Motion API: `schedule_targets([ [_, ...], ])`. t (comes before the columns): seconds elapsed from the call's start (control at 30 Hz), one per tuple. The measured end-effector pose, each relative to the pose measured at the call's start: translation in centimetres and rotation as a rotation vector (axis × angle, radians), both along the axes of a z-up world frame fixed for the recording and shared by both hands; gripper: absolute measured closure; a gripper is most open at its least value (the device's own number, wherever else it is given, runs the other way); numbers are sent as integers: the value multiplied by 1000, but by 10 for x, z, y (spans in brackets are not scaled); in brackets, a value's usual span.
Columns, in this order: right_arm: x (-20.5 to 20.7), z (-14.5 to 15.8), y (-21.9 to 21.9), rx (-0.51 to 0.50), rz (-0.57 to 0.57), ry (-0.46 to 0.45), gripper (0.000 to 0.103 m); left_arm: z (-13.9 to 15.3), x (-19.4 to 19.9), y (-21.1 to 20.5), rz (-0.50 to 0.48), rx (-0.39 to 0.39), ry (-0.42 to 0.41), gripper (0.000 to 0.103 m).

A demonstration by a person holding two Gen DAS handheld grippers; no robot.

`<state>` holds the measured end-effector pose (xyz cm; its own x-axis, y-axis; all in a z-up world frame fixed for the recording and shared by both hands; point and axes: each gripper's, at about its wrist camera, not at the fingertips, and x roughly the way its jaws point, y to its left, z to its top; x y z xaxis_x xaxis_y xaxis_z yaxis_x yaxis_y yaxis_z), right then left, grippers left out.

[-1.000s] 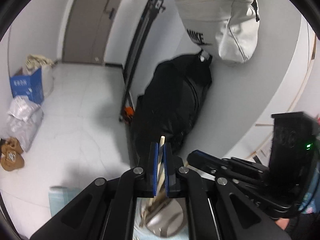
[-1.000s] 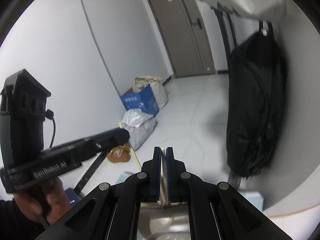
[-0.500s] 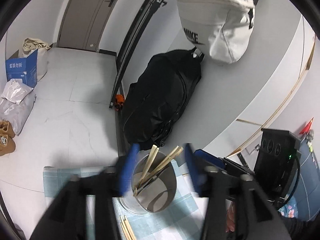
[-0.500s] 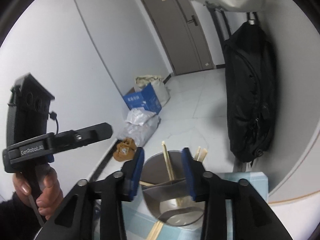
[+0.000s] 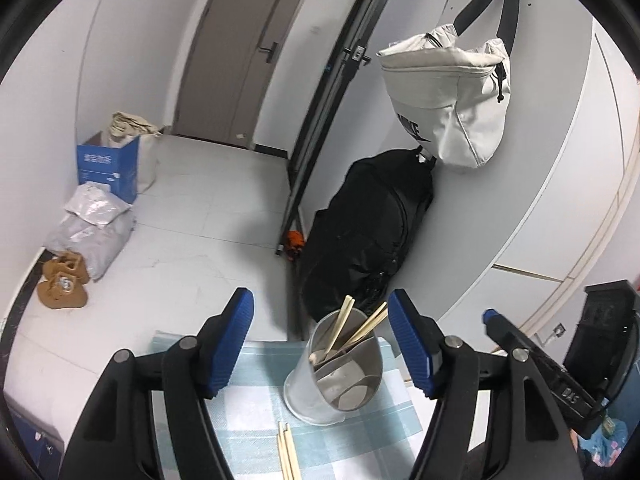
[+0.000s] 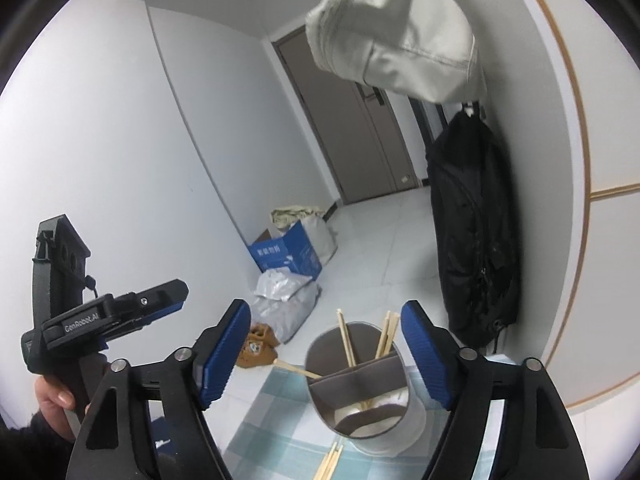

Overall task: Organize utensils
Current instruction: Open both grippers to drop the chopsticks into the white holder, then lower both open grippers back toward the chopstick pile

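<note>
A metal utensil holder (image 5: 340, 376) (image 6: 368, 396) with inner dividers stands on a blue checked cloth (image 5: 248, 420) (image 6: 276, 424). Several wooden chopsticks (image 5: 340, 326) (image 6: 346, 338) lean inside it. More loose chopsticks (image 5: 289, 454) (image 6: 330, 462) lie on the cloth in front of it. My left gripper (image 5: 320, 340) hangs above and before the holder, its jaws opening, nothing between the blue pads. My right gripper (image 6: 326, 346) is likewise opening and empty, framing the holder. Each gripper shows in the other's view, the right (image 5: 560, 380) and the left (image 6: 100, 320) held by a hand (image 6: 52, 398).
A black backpack (image 5: 372, 232) leans on the wall behind the table, with a white bag (image 5: 448, 92) hanging above it. On the floor lie a blue box (image 5: 106, 168), plastic bags (image 5: 92, 232) and brown slippers (image 5: 62, 286). A grey door (image 5: 244, 52) stands at the back.
Both grippers were shut on chopsticks over the holder; they have let go, opened wide and drawn back and up. The chopsticks now stand in the holder.
</note>
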<state>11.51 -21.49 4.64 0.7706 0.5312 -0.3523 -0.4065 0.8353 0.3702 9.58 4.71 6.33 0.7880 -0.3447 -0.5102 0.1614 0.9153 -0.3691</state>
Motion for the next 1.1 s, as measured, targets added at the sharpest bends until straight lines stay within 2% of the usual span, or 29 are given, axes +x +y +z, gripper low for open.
schedule_targets([
  [0.17, -22, 8, 4, 15, 12, -35, 18, 6, -17, -6, 43, 66, -29, 38],
  [0.43, -49, 7, 8, 22, 18, -58, 11, 3, -42, -5, 80, 88, -48, 34],
  [0.5, -51, 2, 9, 20, 17, -55, 10, -1, -48, -6, 93, 98, -61, 25],
  [0.73, -63, -23, 14, -6, 24, -38, 6, -23, -59, -6, 124, 124, -70, 24],
  [1.1, -69, -64, 33, -66, 49, -3, 4, -65, -61, -2, 145, 140, -8, 23],
])
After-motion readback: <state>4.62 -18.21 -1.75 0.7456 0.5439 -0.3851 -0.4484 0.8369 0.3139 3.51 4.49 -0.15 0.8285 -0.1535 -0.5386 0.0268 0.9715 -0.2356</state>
